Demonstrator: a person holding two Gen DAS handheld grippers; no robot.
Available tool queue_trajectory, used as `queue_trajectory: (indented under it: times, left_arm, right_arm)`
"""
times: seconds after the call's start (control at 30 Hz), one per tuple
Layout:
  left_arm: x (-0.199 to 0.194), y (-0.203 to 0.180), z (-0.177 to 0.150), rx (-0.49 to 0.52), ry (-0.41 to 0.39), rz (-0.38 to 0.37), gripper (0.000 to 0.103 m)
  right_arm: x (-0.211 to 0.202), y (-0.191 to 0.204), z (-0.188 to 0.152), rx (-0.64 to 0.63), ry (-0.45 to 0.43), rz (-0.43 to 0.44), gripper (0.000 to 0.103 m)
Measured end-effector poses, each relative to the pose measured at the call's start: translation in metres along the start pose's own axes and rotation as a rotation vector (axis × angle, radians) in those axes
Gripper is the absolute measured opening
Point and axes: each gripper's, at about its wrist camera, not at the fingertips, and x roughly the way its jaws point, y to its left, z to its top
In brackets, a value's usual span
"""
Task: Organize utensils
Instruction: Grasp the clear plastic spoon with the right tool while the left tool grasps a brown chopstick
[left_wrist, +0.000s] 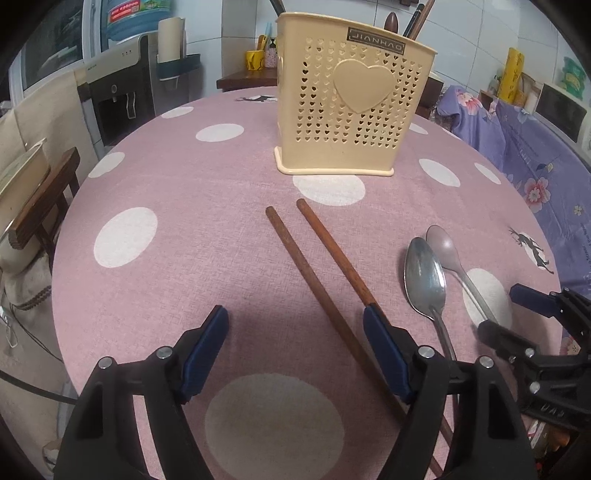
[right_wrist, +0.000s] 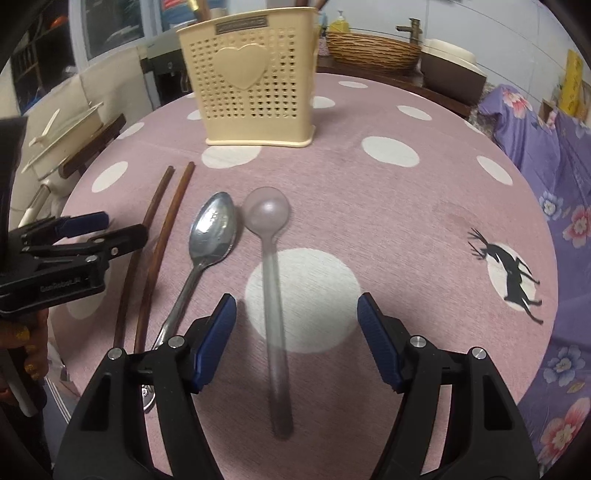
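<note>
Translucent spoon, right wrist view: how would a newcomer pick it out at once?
Find the cream heart-patterned utensil holder on the pink polka-dot tablecloth. In front of it lie two wooden chopsticks, a metal spoon and, rightmost, the translucent spoon, its handle crossing a white dot. It alone is cloudy plastic with a round bowl.

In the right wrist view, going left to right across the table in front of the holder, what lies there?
Left gripper → two wooden chopsticks → metal spoon → translucent plastic spoon, its handle running between the right gripper's open jaws → deer print on the tablecloth.
</note>
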Motion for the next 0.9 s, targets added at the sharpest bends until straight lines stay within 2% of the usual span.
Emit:
queue_trajectory:
  times: [0.13, 0.3, 0.8, 0.9]
  left_arm:
    - [0.003, -0.002, 0.002, 0.016, -0.003, 0.012, 0.067]
    - [0.009, 0.005, 0.014, -0.004, -0.001, 0.003, 0.053]
    - [0.031, 0.006, 0.044, 0.009, 0.007, 0.021, 0.024]
    - [0.032, 0.007, 0.045, -0.002, 0.008, 0.022, 0.019]
  right_arm:
    - [0.006, 0.003, 0.008, -0.020, -0.001, 0.010, 0.063]
    - [0.017, 0.001, 0.023, -0.030, 0.005, 0.026, 0.058]
    - [0.042, 0.011, 0.058, -0.080, 0.028, 0.053, 0.050]
    - [0.041, 0.013, 0.058, -0.085, 0.028, 0.055, 0.041]
